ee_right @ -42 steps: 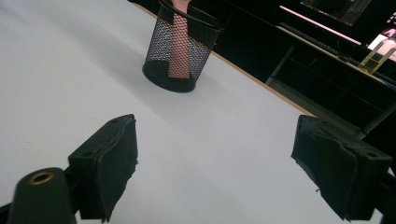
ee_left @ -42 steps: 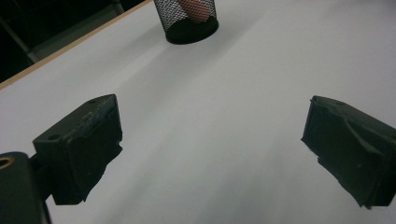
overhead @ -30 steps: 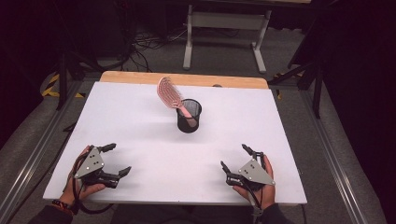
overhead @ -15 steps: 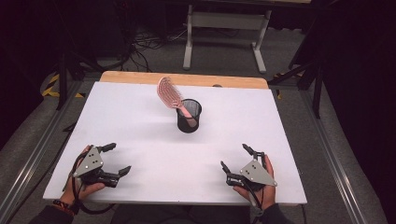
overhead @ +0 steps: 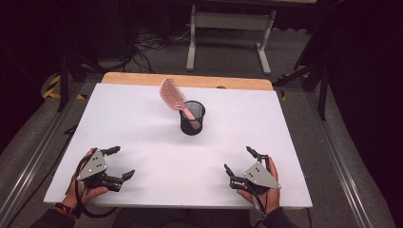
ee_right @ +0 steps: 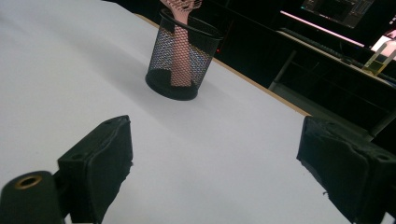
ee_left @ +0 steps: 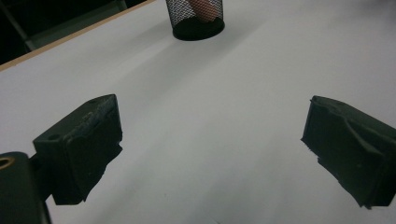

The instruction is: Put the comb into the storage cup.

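A pink hairbrush point(overhead: 174, 97) stands handle-down in a black mesh cup point(overhead: 192, 118) near the middle of the white table point(overhead: 142, 118), its head leaning left over the rim. My left gripper point(overhead: 121, 163) rests open near the front left edge, held by a hand. At the front right, my right gripper point(overhead: 239, 161) also rests open with nothing between its jaws. The cup point(ee_left: 195, 18) sits far ahead in the left gripper view. In the right gripper view the cup point(ee_right: 182, 58) and the brush handle point(ee_right: 179, 51) stand ahead and left of centre.
A wooden strip point(overhead: 190, 80) borders the table's far edge. Beyond it stand a metal desk frame point(overhead: 228, 33) and cables on the floor. Metal rails point(overhead: 342, 166) run along both table sides. Dark desks with monitors point(ee_right: 336, 14) lie behind in the right gripper view.
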Action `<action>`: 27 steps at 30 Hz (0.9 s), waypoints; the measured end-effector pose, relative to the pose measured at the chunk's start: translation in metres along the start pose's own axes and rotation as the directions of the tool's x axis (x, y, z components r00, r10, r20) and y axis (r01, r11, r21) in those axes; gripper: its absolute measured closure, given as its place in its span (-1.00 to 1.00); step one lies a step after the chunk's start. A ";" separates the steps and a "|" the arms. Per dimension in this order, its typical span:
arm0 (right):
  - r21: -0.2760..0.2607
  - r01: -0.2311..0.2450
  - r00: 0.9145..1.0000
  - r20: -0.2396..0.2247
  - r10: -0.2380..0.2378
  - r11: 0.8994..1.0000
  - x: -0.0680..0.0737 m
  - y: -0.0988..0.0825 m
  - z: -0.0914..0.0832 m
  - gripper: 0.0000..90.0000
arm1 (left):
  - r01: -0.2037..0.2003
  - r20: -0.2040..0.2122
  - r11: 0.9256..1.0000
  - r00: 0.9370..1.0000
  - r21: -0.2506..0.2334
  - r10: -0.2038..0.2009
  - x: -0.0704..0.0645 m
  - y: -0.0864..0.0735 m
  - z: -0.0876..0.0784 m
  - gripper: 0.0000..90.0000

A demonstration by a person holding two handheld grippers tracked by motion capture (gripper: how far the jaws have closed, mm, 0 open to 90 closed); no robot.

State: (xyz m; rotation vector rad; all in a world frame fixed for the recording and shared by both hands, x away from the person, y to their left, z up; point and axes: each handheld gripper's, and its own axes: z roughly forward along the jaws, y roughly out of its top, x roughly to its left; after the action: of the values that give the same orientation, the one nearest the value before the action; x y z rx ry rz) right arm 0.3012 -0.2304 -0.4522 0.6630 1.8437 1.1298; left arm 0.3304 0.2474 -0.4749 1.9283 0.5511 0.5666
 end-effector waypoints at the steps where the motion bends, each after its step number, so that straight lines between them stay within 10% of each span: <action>1: 0.000 0.000 1.000 0.000 0.000 1.000 0.000 0.000 0.000 -0.76 | 0.000 -0.002 1.000 1.000 -0.001 0.000 0.000 0.000 0.000 -0.87; 27: 0.004 -0.005 1.000 0.008 0.005 1.000 -0.002 -0.001 0.001 -0.76 | -0.001 0.016 1.000 1.000 -0.006 0.001 0.002 0.002 0.002 -0.87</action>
State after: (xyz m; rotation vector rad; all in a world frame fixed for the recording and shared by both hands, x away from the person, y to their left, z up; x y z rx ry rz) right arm 0.3026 -0.2319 -0.4523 0.6743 1.8392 1.1252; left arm 0.3330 0.2463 -0.4740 1.9257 0.5380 0.5526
